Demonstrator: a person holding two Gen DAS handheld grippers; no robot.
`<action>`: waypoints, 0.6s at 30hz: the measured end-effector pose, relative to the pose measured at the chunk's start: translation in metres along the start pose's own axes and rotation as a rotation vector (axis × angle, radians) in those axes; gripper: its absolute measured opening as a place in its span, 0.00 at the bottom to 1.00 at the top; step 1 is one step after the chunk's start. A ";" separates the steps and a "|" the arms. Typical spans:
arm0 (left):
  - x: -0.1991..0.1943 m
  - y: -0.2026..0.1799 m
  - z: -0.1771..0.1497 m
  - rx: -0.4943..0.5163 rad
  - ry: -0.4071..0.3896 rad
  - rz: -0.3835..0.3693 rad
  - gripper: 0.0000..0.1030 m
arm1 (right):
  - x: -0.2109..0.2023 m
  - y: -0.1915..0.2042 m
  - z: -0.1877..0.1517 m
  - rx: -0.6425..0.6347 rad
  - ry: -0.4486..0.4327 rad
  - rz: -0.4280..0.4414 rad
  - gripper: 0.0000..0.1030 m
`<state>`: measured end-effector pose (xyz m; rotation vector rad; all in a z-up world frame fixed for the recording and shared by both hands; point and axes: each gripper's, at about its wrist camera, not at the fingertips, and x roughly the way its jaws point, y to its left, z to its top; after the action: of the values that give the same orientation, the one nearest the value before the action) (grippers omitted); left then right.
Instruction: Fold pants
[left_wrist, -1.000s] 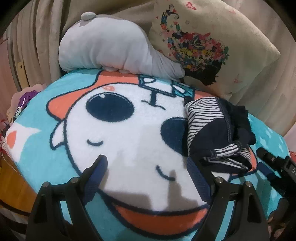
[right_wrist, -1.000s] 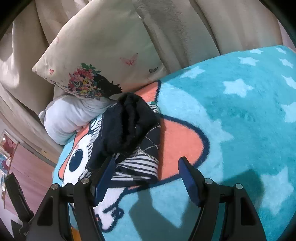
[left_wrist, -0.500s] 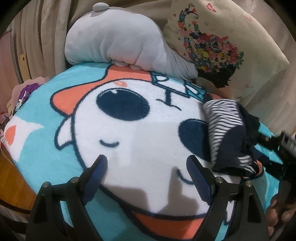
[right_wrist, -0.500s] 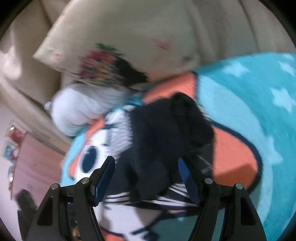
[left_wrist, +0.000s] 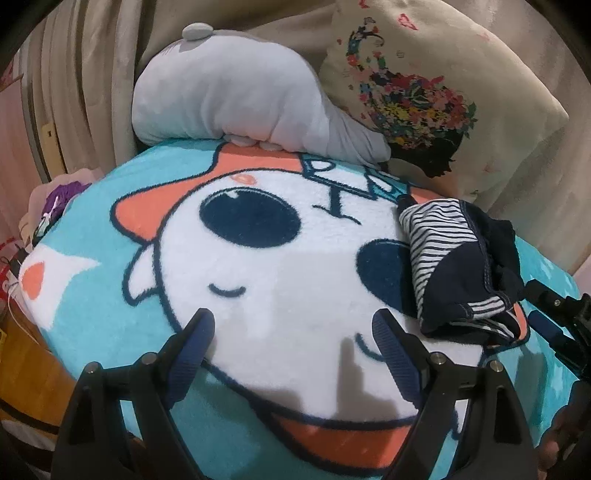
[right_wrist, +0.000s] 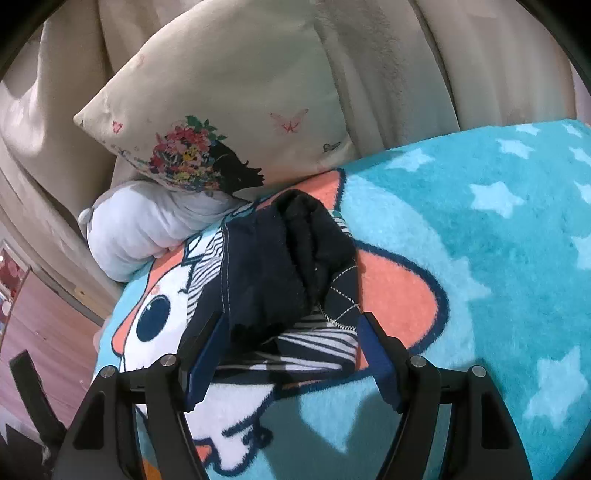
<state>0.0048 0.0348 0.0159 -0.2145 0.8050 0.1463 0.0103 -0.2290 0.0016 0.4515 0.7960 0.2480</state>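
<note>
Right hand-held gripper (right_wrist: 290, 332) gapes wide around bundled navy striped pants (right_wrist: 280, 273); left hand-held gripper (left_wrist: 293, 332) gapes wide, pants (left_wrist: 458, 269) at two o'clock, on the teal cartoon fleece blanket (left_wrist: 92, 295); its lettering is unreadable.

Beige curtains (left_wrist: 92, 74) behind blanketed bed (right_wrist: 480, 229)

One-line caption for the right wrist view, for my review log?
Open right gripper straddles the near edge of bundled navy-and-striped pants on a cartoon blanket.

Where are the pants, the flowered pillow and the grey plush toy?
pants (right_wrist: 266, 273): right wrist view, dark navy top layer.
flowered pillow (left_wrist: 417, 96): left wrist view, flower print.
grey plush toy (left_wrist: 236, 92): left wrist view, rounded body.
</note>
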 end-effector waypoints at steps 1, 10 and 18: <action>-0.002 -0.001 0.000 0.007 -0.004 0.004 0.84 | 0.002 0.000 0.000 0.002 0.005 0.003 0.74; -0.011 -0.016 -0.004 0.059 -0.022 0.014 0.84 | 0.001 -0.003 -0.007 0.007 0.016 0.005 0.74; -0.015 -0.024 -0.007 0.080 -0.024 0.016 0.84 | -0.005 -0.010 -0.007 0.016 0.001 0.000 0.74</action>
<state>-0.0052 0.0088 0.0258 -0.1304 0.7878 0.1315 0.0019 -0.2376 -0.0040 0.4666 0.7996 0.2420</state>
